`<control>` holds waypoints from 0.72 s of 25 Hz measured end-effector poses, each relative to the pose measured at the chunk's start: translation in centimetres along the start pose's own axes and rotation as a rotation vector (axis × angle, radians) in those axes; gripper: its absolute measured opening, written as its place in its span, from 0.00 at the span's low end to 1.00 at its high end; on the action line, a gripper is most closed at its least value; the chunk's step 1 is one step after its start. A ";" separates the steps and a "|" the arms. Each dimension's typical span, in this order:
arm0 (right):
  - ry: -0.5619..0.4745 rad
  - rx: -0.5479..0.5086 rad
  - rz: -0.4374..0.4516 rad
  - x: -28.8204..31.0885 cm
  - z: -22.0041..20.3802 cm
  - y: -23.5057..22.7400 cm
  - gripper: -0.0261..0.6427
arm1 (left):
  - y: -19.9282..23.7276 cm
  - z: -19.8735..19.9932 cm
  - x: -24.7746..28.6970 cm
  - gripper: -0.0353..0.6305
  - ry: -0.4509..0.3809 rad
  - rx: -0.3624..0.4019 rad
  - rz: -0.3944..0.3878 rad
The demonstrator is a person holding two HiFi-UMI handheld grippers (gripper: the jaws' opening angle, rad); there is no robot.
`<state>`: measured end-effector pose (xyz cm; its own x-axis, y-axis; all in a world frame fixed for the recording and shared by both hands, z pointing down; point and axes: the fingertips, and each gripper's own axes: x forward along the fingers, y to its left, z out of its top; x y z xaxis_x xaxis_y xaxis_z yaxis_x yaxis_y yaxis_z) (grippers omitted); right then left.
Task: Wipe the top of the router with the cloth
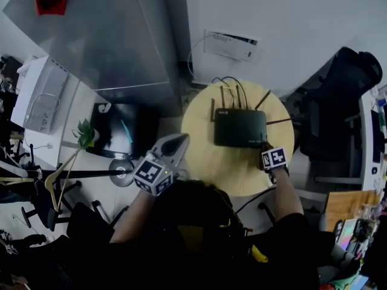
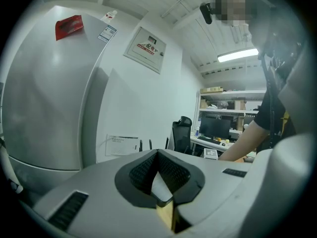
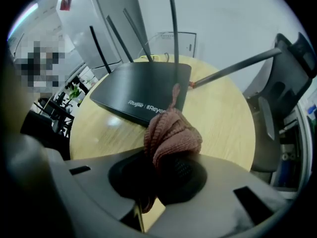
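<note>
Head view showed the router in the middle of the round table, its long side running left to right and its antennas along the far edge. My right gripper was at its near right corner, clamped on the bunched cloth, which hung just before the top. So I judged the wipe should go left along that axis, keeping short of the antennas. My left gripper, pressed together and empty, waited at the table's left rim, well apart.

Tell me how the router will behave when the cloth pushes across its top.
The router looks flat and low, so tipping seems unlikely. On the smooth table it may slide. Its thin upright antennas could flex if bumped.
</note>
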<state>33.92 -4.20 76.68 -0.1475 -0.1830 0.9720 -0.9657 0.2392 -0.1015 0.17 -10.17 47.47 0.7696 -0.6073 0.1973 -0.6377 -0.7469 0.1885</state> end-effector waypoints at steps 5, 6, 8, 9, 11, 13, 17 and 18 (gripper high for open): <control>0.003 0.123 -0.048 0.1 0.1 1.4 0.13 | 1.0 0.2 -0.2 0.05 -0.017 -0.015 -0.019; 0.004 0.144 -0.057 0.1 0.1 1.7 0.13 | 1.2 0.3 -0.2 0.05 -0.017 -0.015 -0.026; 0.006 0.175 -0.063 0.1 0.2 2.5 0.13 | 1.5 0.4 -0.2 0.05 -0.017 -0.016 -0.039; 0.005 0.186 -0.060 0.2 0.3 3.0 0.13 | 1.6 0.5 -0.2 0.05 -0.016 -0.018 -0.046; 0.000 0.197 -0.054 0.4 0.5 4.2 0.13 | 2.0 0.4 -0.2 0.05 -0.014 -0.021 -0.058; -0.006 0.197 -0.058 0.6 0.7 5.2 0.13 | 2.3 0.3 -0.3 0.05 -0.008 -0.024 -0.072; -0.019 0.184 -0.058 0.9 1.5 7.4 0.13 | 3.3 0.0 -0.7 0.05 0.004 -0.028 -0.093; -0.019 0.179 -0.057 1.0 1.7 7.9 0.13 | 3.5 -0.1 -0.9 0.05 0.006 -0.030 -0.096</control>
<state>25.75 -4.10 76.46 -0.0939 -0.2094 0.9733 -0.9949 0.0548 -0.0842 -2.78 -12.22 48.05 0.8270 -0.5318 0.1826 -0.5619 -0.7930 0.2354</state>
